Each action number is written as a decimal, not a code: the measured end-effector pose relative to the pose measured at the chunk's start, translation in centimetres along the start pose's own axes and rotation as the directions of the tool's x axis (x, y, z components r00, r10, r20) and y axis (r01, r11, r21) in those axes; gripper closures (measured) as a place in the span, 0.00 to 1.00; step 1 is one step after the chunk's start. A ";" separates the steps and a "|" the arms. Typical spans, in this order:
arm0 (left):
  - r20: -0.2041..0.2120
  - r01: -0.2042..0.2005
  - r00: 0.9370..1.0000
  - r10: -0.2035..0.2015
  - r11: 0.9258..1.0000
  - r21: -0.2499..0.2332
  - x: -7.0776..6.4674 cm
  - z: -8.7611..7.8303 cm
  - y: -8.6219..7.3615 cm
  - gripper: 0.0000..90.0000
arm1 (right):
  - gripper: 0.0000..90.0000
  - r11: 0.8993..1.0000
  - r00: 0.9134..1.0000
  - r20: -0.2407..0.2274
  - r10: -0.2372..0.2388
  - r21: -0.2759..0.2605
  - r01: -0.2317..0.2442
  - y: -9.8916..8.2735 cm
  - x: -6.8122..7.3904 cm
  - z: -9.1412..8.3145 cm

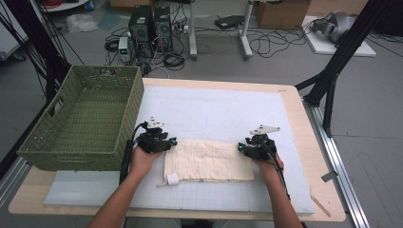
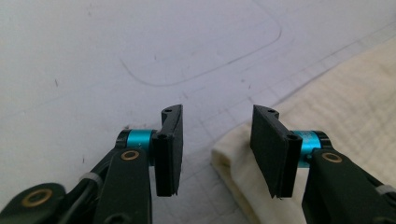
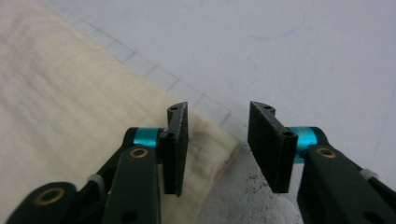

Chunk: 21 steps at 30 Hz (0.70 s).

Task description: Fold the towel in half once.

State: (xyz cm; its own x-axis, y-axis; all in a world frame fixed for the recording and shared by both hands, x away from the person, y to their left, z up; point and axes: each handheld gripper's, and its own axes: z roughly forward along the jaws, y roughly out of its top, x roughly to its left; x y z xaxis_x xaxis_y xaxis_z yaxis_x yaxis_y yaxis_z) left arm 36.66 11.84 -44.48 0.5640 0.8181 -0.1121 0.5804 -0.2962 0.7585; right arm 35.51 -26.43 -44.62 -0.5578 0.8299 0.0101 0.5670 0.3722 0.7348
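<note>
A folded cream waffle-weave cloth (image 1: 209, 161) lies flat on the white bench mat (image 1: 228, 114) between the claws. The left claw (image 1: 172, 141) and right claw (image 1: 240, 147) stand spread at its far corners, pinching nothing, apparently just letting go.

one folded cream cloth (image 1: 209, 161), one green woven basket (image 1: 83, 118), two tools, left tool (image 1: 174, 141), right tool (image 1: 240, 147), one white mat (image 1: 228, 114)

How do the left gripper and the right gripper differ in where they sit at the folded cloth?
The left gripper is at the far left corner of the cream cloth, next to the green basket; the right gripper is at the far right corner. In its own view, the left gripper has cloth under its right jaw; the right gripper has it under its left jaw. Both are open, gripping nothing.
</note>
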 end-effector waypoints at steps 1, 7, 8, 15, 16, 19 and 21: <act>0.004 -0.013 1.000 0.013 1.000 0.007 0.0 0.0 -0.1 0.60 | 0.63 1.000 1.000 -0.012 0.026 0.001 -0.026 -0.1 -0.3 0.0; 0.044 -0.066 0.997 0.065 0.998 0.004 -0.5 -0.3 -0.3 0.93 | 0.93 0.999 0.995 -0.090 0.048 0.008 -0.048 -0.5 -0.6 -0.6; 0.028 -0.086 0.996 0.086 0.996 0.005 -0.6 -0.3 -0.3 0.95 | 0.94 0.999 0.995 -0.091 0.046 0.010 -0.045 -0.5 -0.6 -0.7; -0.052 -0.080 0.996 0.074 0.989 -0.121 -0.7 -0.7 0.5 0.96 | 0.94 0.984 0.975 0.141 -0.174 -0.010 0.177 -0.8 1.8 -1.1; -0.062 -0.078 0.996 0.070 0.989 -0.128 -0.7 -0.6 0.6 0.96 | 0.94 0.979 0.965 0.172 -0.198 -0.016 0.204 -0.6 1.9 -1.0; -0.070 -0.055 0.997 0.044 0.987 -0.154 -0.3 -0.2 0.7 0.95 | 0.94 0.983 0.967 0.190 -0.170 -0.033 0.180 0.0 1.7 -0.5; -0.093 -0.073 0.994 0.061 0.989 -0.132 -0.3 0.0 0.5 0.94 | 0.93 0.985 0.966 0.203 -0.163 -0.021 0.170 0.3 1.5 -0.1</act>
State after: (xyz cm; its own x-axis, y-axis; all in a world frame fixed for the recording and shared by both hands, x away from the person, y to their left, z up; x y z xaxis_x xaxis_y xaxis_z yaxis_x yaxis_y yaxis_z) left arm 36.80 11.45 -44.02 0.5414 0.8407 -0.0050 0.4551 -0.2881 0.8426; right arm 34.76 -25.09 -44.32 -0.5077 0.8252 -0.2476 0.4512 0.4995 0.7395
